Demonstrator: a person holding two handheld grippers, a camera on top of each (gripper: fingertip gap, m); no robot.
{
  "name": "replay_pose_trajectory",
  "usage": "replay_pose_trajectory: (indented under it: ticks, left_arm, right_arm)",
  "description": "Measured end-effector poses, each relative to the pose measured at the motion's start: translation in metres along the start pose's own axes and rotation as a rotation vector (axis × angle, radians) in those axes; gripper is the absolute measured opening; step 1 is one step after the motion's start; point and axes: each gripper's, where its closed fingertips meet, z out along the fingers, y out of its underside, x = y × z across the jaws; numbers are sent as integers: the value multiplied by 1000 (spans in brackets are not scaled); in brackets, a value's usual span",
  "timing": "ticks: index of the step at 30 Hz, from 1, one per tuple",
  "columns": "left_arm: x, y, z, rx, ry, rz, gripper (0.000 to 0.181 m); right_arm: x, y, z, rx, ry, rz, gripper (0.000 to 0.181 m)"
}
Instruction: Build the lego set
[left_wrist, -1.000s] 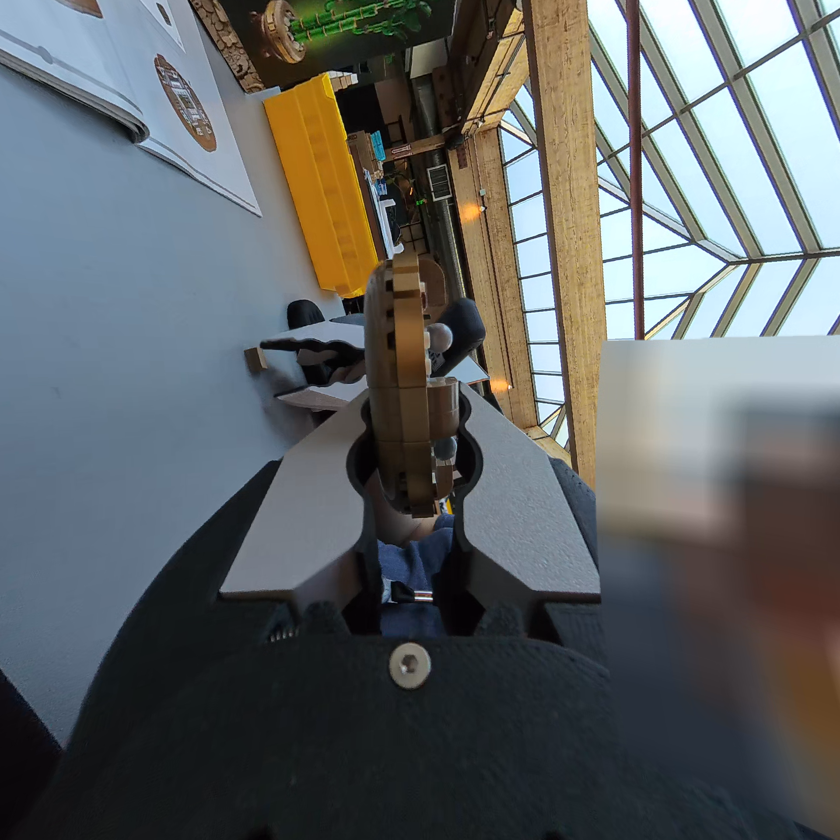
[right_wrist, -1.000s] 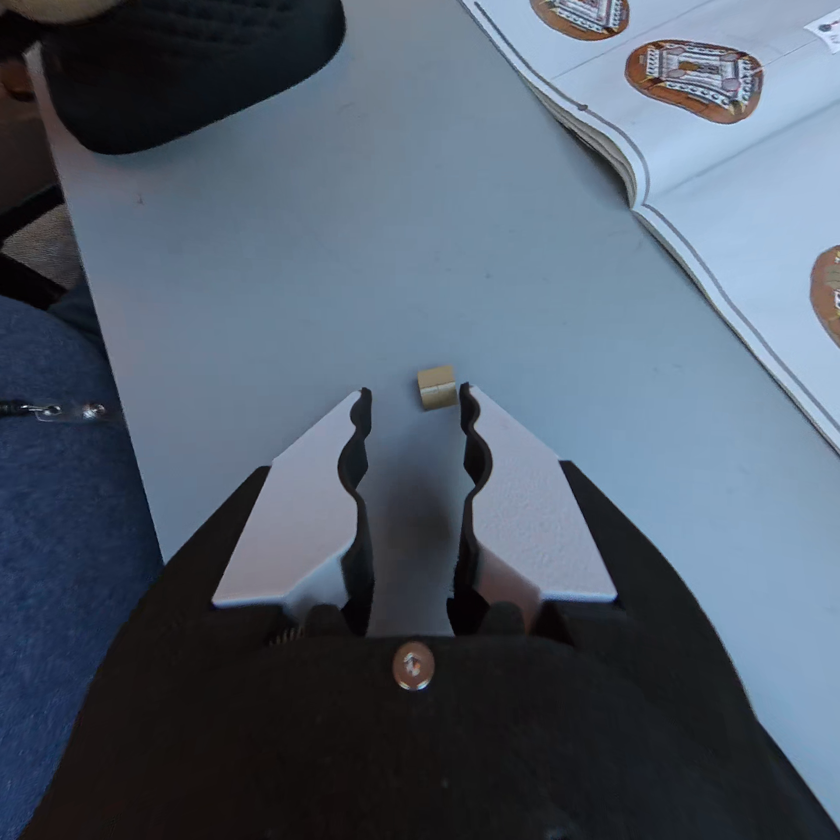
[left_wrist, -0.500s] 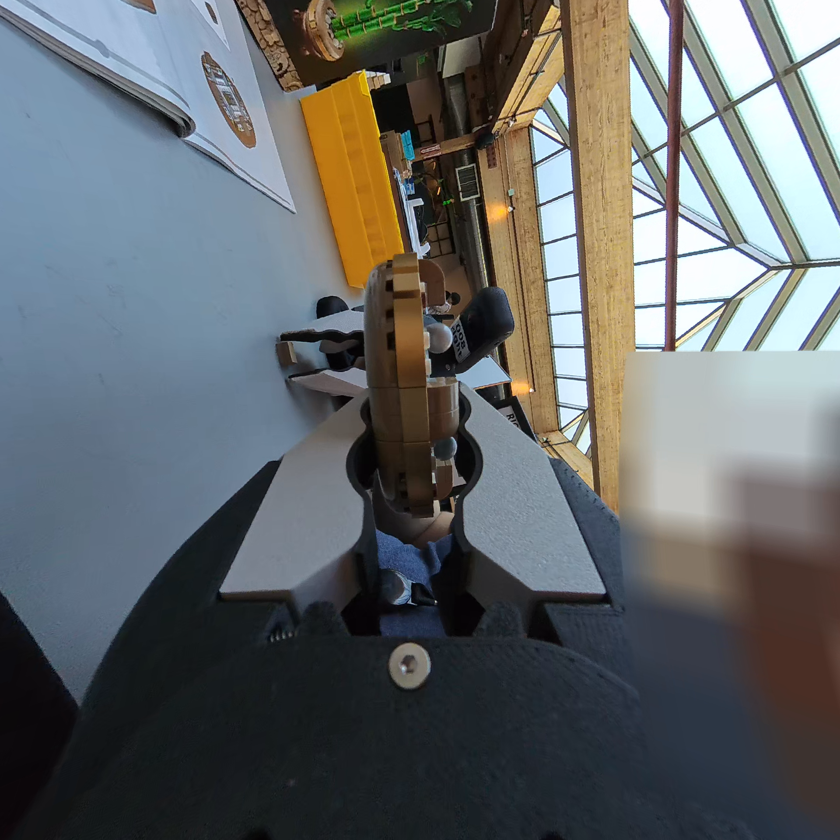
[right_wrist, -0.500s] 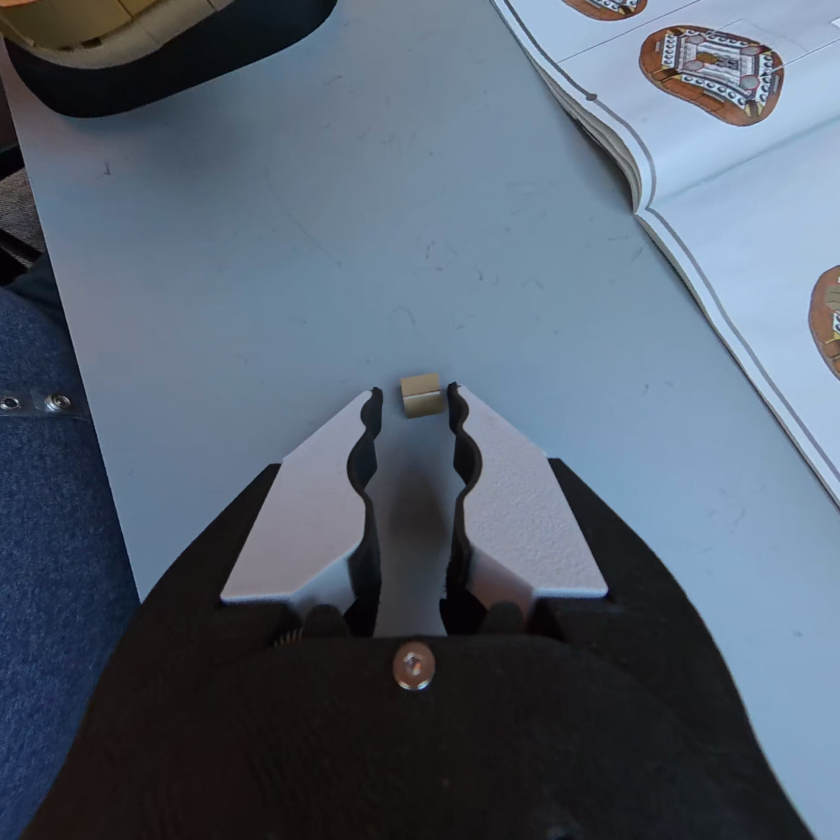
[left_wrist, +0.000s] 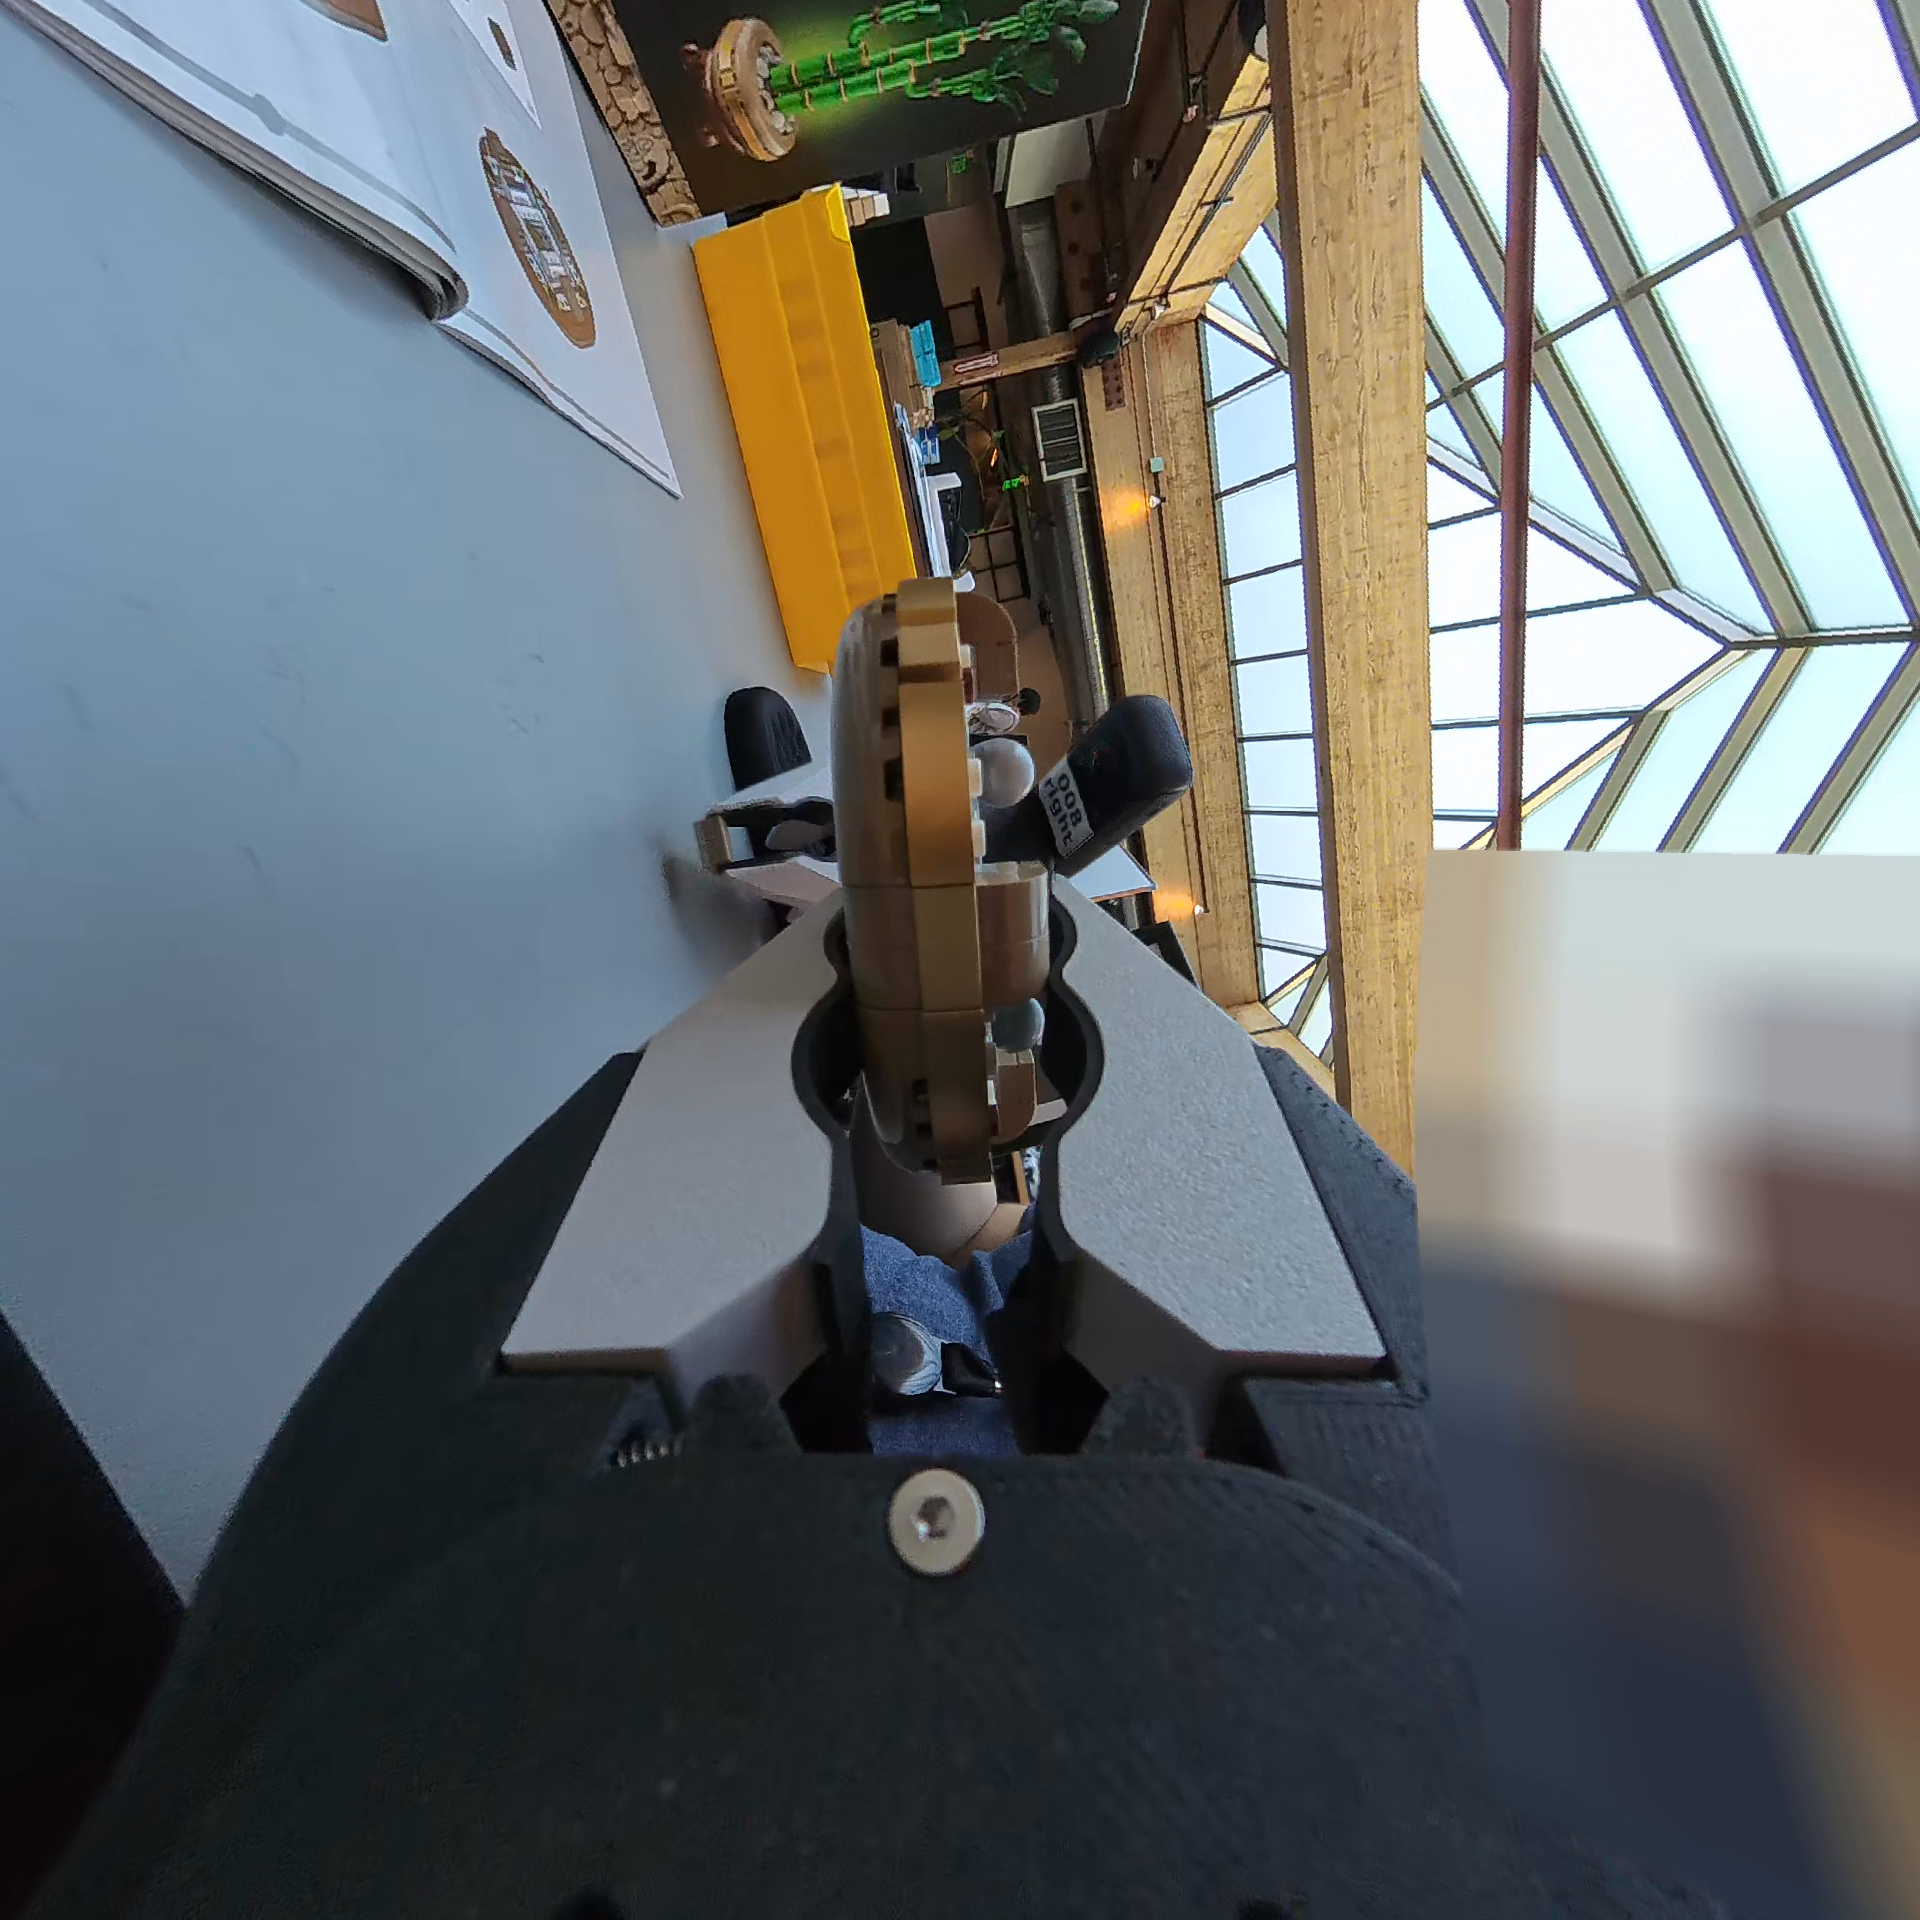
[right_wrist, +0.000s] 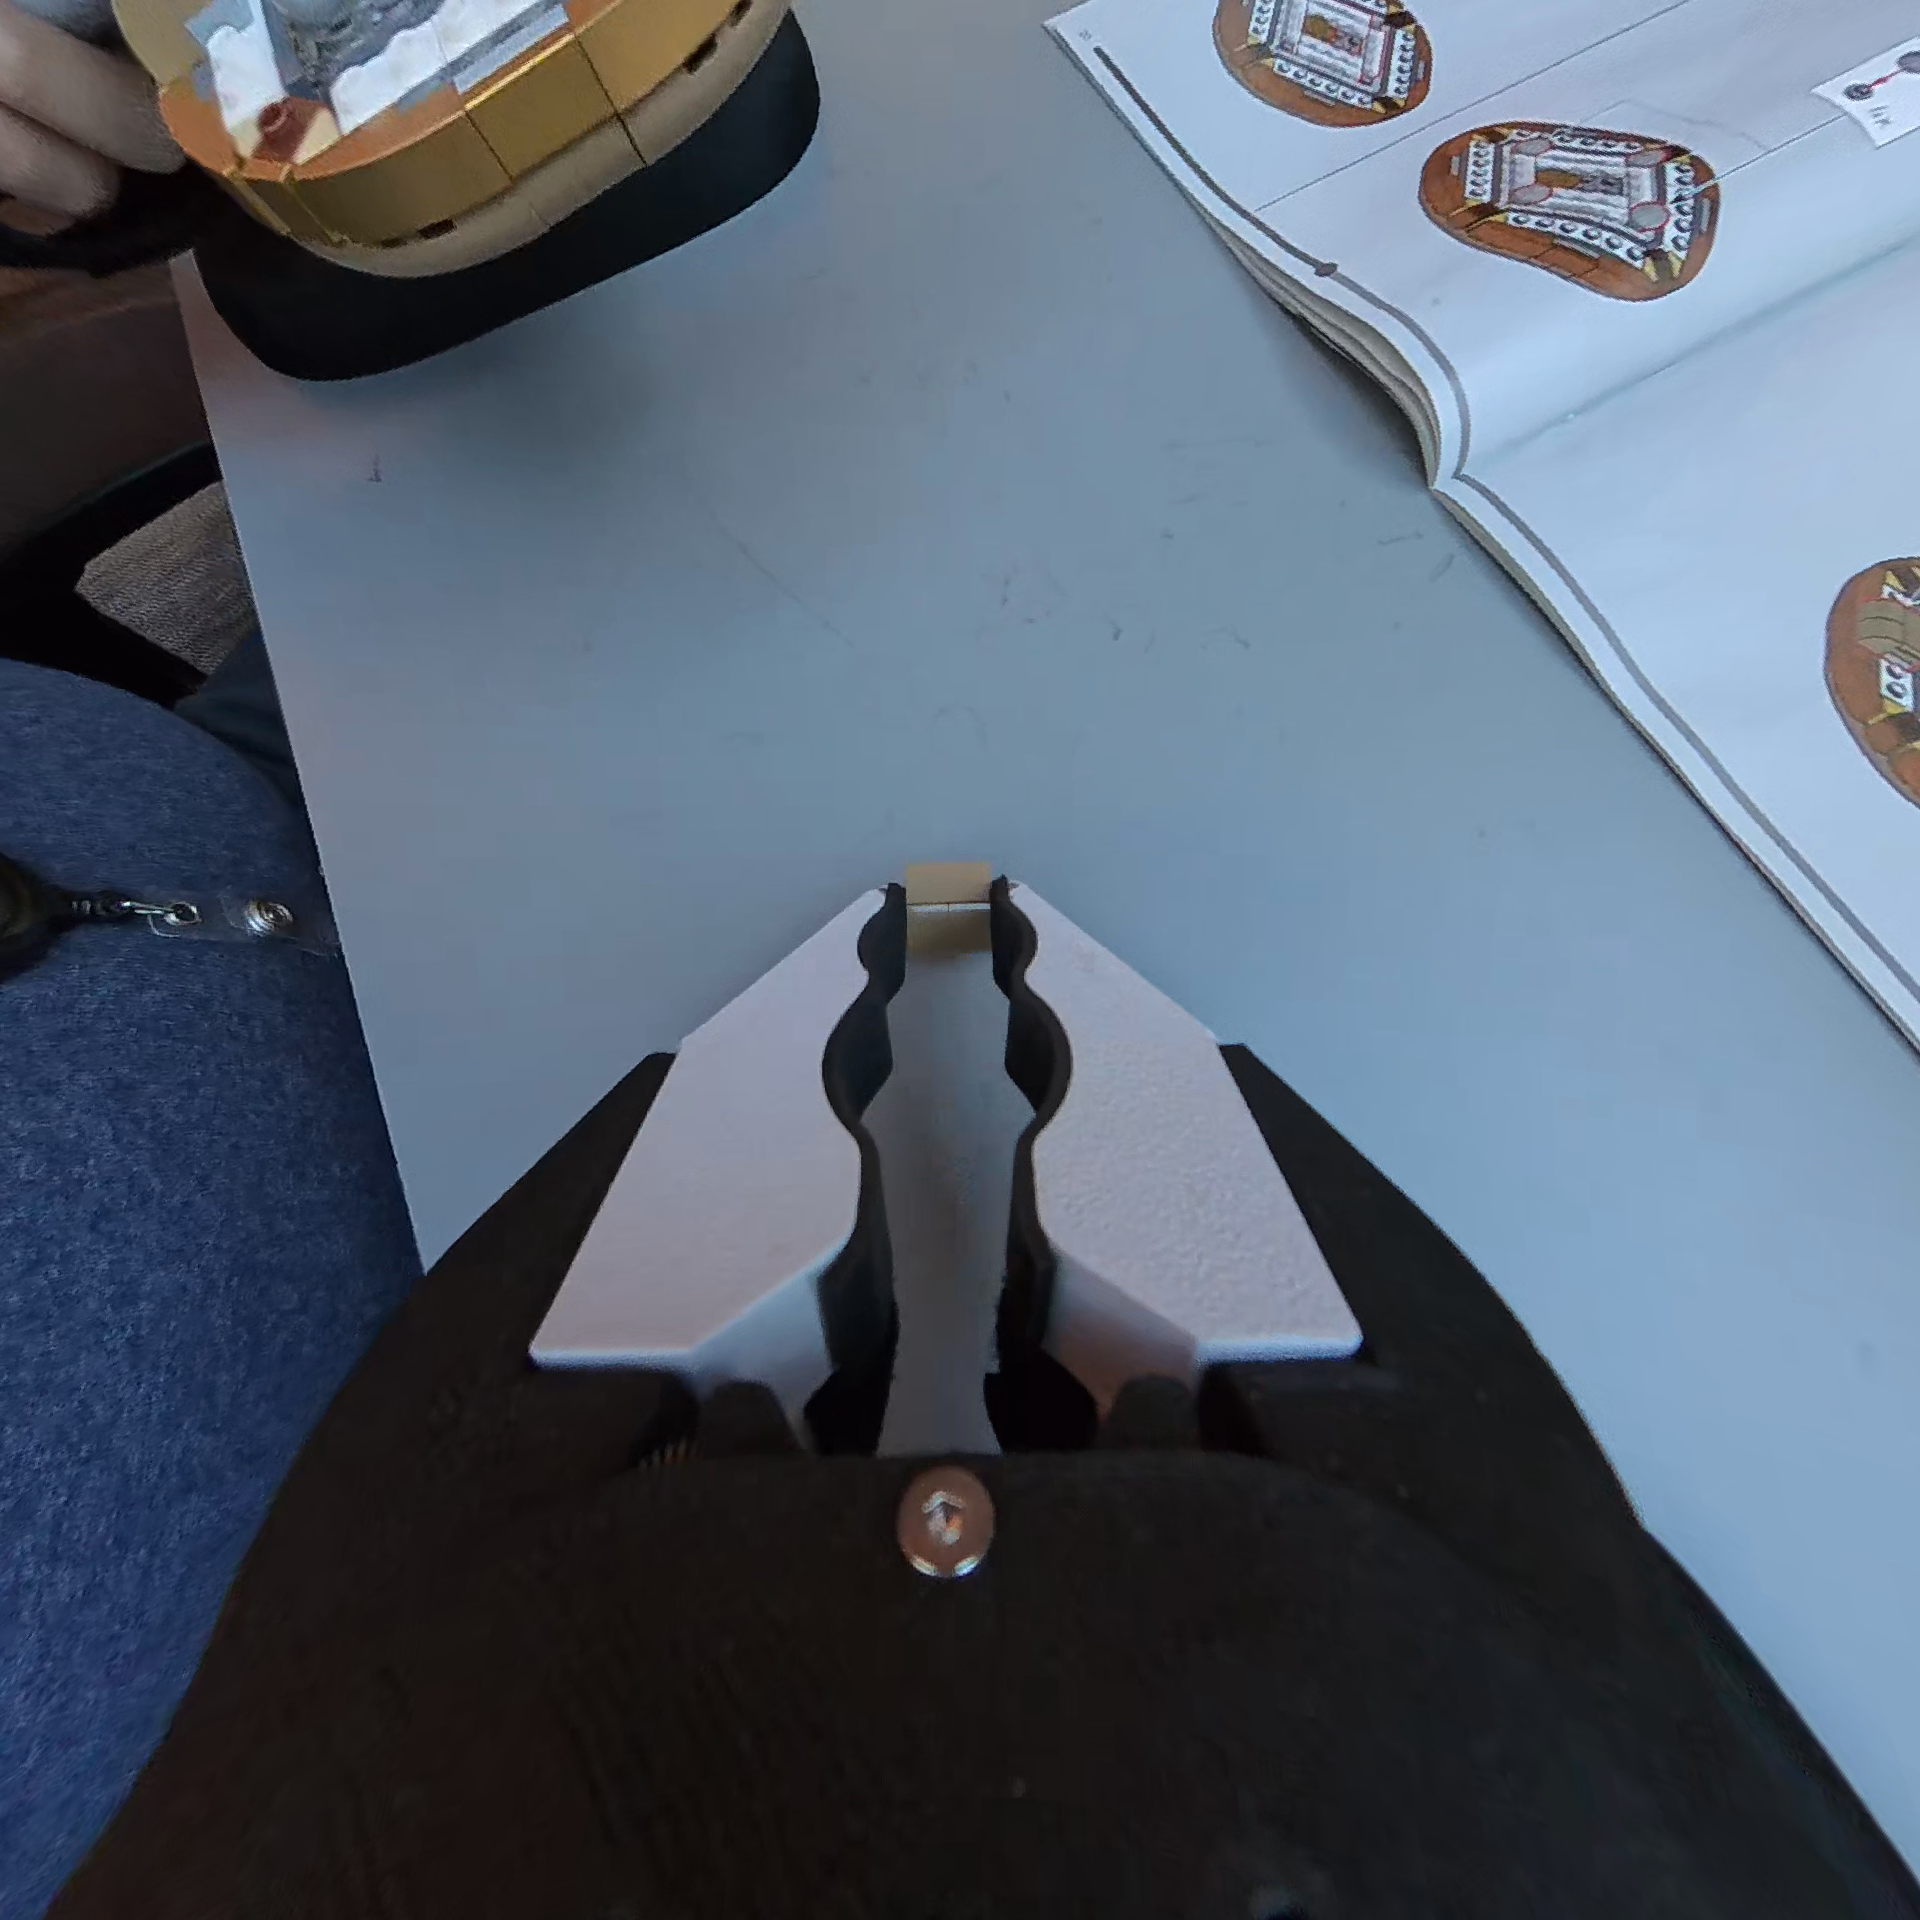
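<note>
A pale grey table (right_wrist: 1039, 540) is carrying the work, under a glazed roof on timber beams. The right gripper (right_wrist: 943, 904) is resting low on that table, its jaws narrowed around a small tan brick (right_wrist: 943, 906) that is sitting right at their tips; the fingertips (right_wrist: 1000, 902) are looking to be touching its sides, though whether the pinch is firm I cannot tell. The left gripper (left_wrist: 940, 987) is clamping the round gold-and-brown lego base (left_wrist: 914, 883) edge-on, raised off the table. Beyond, the open instruction booklet (right_wrist: 1558, 343) is lying to the right, with a yellow bin (left_wrist: 800, 416) and the set's box (left_wrist: 873, 83) farther back. The step in hand is probably picking up the next piece. The next move is calling for a secure squeeze, a lift, then carrying the brick to the base and pressing it on squarely.
</note>
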Motion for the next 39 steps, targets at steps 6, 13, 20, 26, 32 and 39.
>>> replay_pose_trajectory:
  ticks: [6,13,20,26,32,39]
  left_arm:
    - [-3,3,4,2,3,-10,29]
    - [-6,6,12,11,8,-26,29]
    - [-8,11,23,10,17,-45,29]
    - [-12,16,33,12,25,-70,29]
    - [-13,17,37,14,1,-43,29]
    - [-14,19,46,5,-14,-16,29]
  right_arm:
    - [4,1,-22,56,23,34,15]
    - [1,-18,-43,127,25,8,15]
    - [-22,-60,-55,157,-29,-107,15]
    - [-33,-80,-58,150,-30,-166,15]
    - [-43,-86,-64,148,-49,-185,15]
    - [-46,-93,-50,116,-59,-240,15]
